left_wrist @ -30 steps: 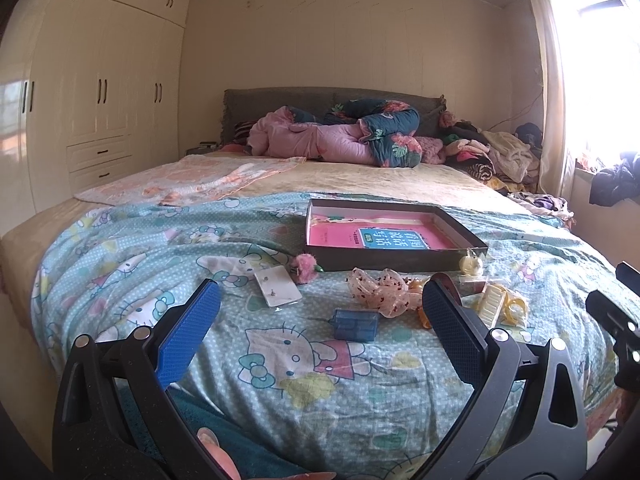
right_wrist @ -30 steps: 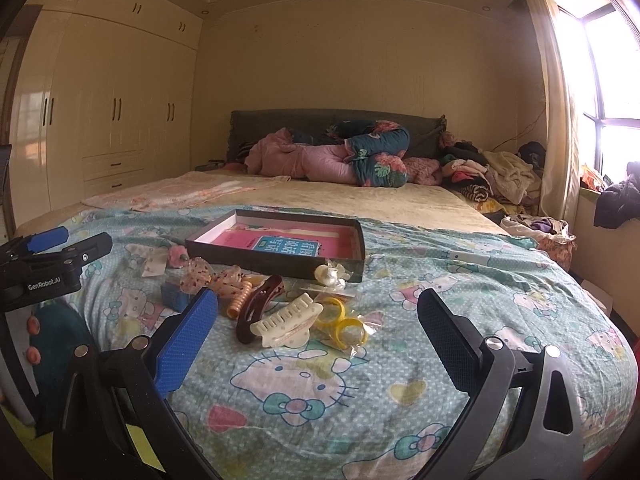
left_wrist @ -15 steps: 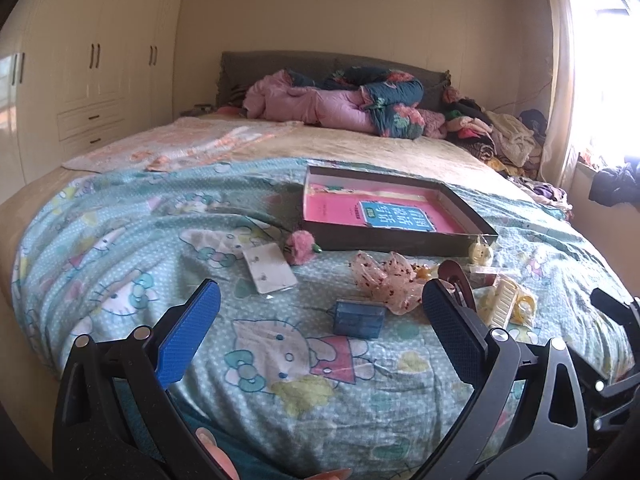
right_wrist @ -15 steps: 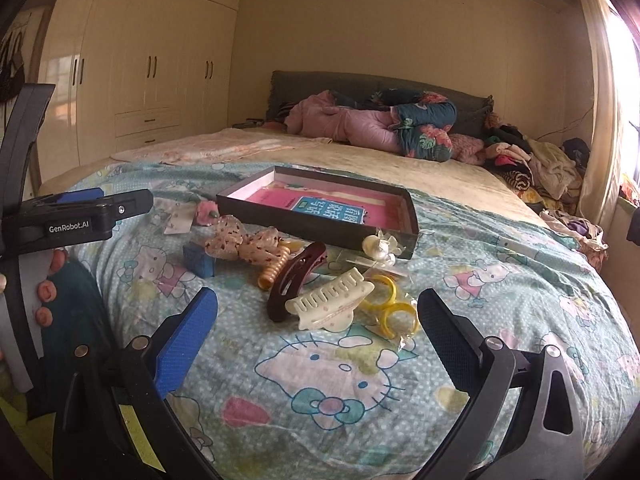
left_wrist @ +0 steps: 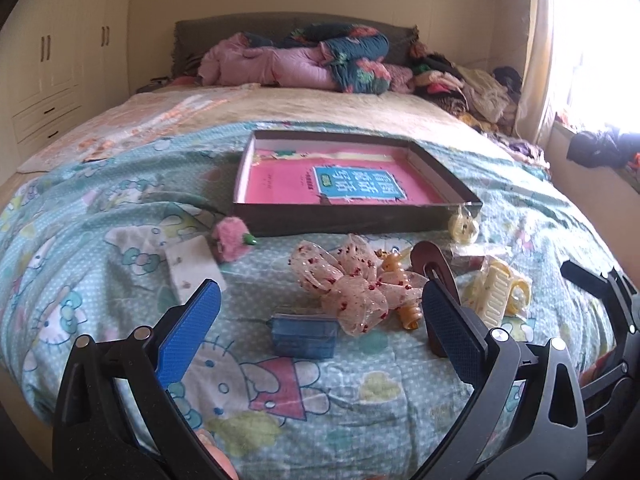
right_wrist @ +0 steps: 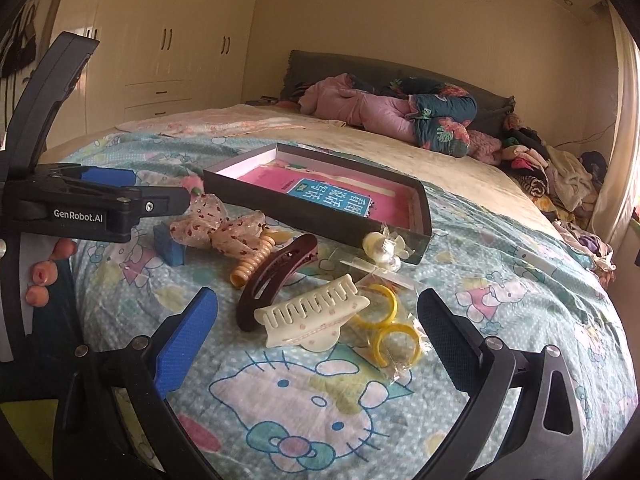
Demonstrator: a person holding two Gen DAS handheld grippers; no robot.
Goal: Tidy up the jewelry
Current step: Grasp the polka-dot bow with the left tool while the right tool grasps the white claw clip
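Right gripper [right_wrist: 316, 328] gaped wide, empty; cream claw clip [right_wrist: 312, 316] lay between its fingers at frame centre, long axis crosswise. Left gripper [left_wrist: 320, 320] also apart, farther; tray [right_wrist: 420, 216] beyond.

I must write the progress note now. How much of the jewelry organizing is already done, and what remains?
Nothing looks sorted yet: the tray holds only a pink book. Nothing is in hand; the left gripper and right gripper are both open and empty. Left to do: the cream claw clip, brown clip, yellow rings, dotted bow and blue box all lie loose on the bedspread.
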